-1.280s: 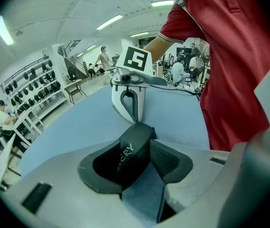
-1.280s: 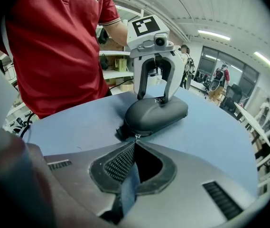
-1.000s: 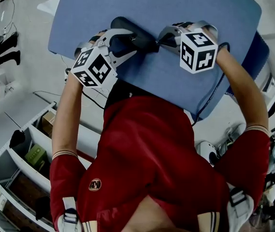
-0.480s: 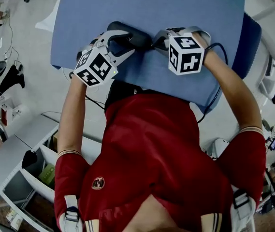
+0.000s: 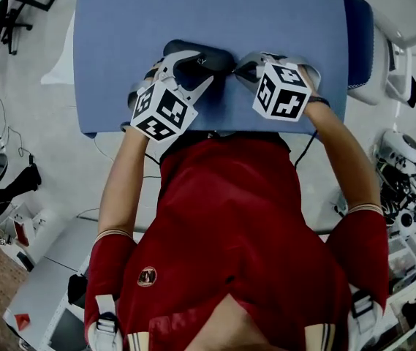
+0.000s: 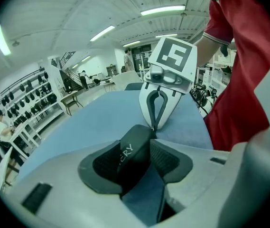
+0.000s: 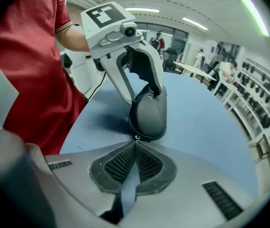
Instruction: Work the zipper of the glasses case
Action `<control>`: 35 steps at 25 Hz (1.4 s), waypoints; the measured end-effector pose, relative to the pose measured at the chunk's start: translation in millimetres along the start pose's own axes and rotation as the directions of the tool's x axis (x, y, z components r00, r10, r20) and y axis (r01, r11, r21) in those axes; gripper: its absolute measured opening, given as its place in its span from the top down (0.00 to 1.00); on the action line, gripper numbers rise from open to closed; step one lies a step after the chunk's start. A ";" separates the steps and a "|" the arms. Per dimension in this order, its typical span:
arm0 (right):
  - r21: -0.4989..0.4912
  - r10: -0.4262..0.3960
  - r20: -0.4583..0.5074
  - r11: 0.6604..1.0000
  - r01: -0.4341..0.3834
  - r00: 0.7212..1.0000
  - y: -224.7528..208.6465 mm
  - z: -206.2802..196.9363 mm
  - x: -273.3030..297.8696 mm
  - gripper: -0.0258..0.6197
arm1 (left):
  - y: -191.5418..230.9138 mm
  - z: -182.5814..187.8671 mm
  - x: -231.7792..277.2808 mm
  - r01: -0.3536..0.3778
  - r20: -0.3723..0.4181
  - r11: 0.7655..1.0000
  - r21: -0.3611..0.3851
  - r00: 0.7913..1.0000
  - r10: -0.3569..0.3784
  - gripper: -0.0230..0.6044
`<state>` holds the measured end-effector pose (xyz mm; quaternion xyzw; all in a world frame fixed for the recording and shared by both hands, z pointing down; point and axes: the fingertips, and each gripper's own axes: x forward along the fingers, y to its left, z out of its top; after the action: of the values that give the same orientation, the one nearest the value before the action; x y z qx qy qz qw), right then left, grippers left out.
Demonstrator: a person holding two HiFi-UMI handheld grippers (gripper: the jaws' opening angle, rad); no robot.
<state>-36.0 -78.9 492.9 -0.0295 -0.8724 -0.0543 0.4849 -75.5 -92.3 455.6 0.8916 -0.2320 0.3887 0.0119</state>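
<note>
A black glasses case [image 5: 206, 55] lies on the blue table [image 5: 120, 35] near its front edge. My left gripper [image 5: 191, 68] straddles the case from the left, and in the left gripper view its pads [image 6: 101, 167] press on both sides of the case [image 6: 134, 151]. My right gripper [image 5: 238, 67] meets the case's right end. In the right gripper view its jaws [image 7: 135, 143] are shut, with the small metal zipper pull [image 7: 136, 137] pinched at the tips against the end of the case [image 7: 150, 113]. The left gripper [image 7: 142, 87] shows beyond, clamped over the case.
The table's front edge [image 5: 215, 131] runs just under both marker cubes, against the person's red shirt [image 5: 229, 218]. A blue chair [image 5: 359, 35] stands at the table's right side. Cables and equipment lie on the floor [image 5: 17, 159] around.
The head view has swung, so the table looks squarer and more centred. Both grippers keep the same hold on the case and its end.
</note>
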 end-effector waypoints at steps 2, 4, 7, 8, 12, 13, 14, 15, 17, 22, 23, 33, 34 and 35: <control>0.086 -0.046 -0.002 0.995 0.046 0.999 2.0 1.8 0.8 0.96 | -0.1 -0.9 -0.6 0.014 0.008 1.000 0.023 1.000 -0.014 0.68; 0.149 -0.083 -0.005 0.985 0.083 0.997 5.1 4.1 1.9 0.96 | 0.0 -1.7 -0.8 0.027 0.014 0.999 0.046 1.000 -0.028 0.68; 0.222 -0.113 -0.005 0.969 0.111 0.994 11.4 9.9 6.7 0.96 | 0.1 -3.6 0.5 0.040 0.026 0.997 0.065 0.999 -0.042 0.68; 0.242 -0.122 -0.005 0.963 0.120 0.992 13.1 12.7 9.7 0.96 | 0.3 -4.2 1.2 0.042 0.031 0.997 0.067 0.999 -0.044 0.68; 0.330 -0.187 -0.016 0.926 0.182 0.982 20.9 24.1 17.1 0.96 | -3.6 -3.9 0.2 0.054 0.052 0.995 0.084 0.997 -0.058 0.68; 0.358 -0.206 -0.016 0.912 0.197 0.979 23.5 25.5 16.5 0.96 | -6.0 -2.9 -1.1 0.055 0.055 0.995 0.085 0.997 -0.060 0.68; 0.390 -0.224 -0.013 0.896 0.211 0.974 25.2 26.6 16.0 0.96 | -7.8 -2.1 -2.0 0.056 0.058 0.995 0.084 0.996 -0.061 0.68; 0.423 -0.243 -0.010 0.878 0.224 0.970 25.3 28.0 16.2 0.96 | -7.9 -1.8 -2.3 0.057 0.060 0.995 0.081 0.996 -0.062 0.68; 0.478 -0.276 -0.009 0.843 0.246 0.961 23.2 32.6 20.1 0.96 | -5.2 -3.4 -1.7 0.059 0.062 0.995 0.075 0.996 -0.064 0.68; 0.544 -0.337 -0.023 0.786 0.295 0.941 31.7 33.7 23.4 0.96 | -17.4 -0.2 2.7 0.065 0.065 0.993 0.094 0.995 -0.072 0.68; 0.552 -0.349 -0.028 0.776 0.306 0.937 32.6 33.9 22.7 0.96 | -18.8 0.4 1.7 0.073 0.068 0.991 0.110 0.994 -0.081 0.68; 0.541 -0.370 -0.082 0.763 0.353 0.925 46.2 16.6 13.5 0.96 | -35.0 -8.9 -21.1 0.216 0.043 0.930 0.299 0.970 -0.239 0.67; 0.536 -0.370 -0.090 0.765 0.358 0.925 48.1 13.0 11.1 0.96 | -36.7 -8.6 -24.5 0.224 0.048 0.925 0.307 0.967 -0.250 0.67; 0.530 -0.369 -0.096 0.767 0.361 0.924 50.3 9.4 8.8 0.96 | -38.8 -8.0 -27.4 0.231 0.052 0.921 0.313 0.964 -0.260 0.67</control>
<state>-43.3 -27.9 498.8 0.2774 -0.8443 0.0997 0.4476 -80.8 -44.9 448.2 0.9217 -0.0562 0.3736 -0.0875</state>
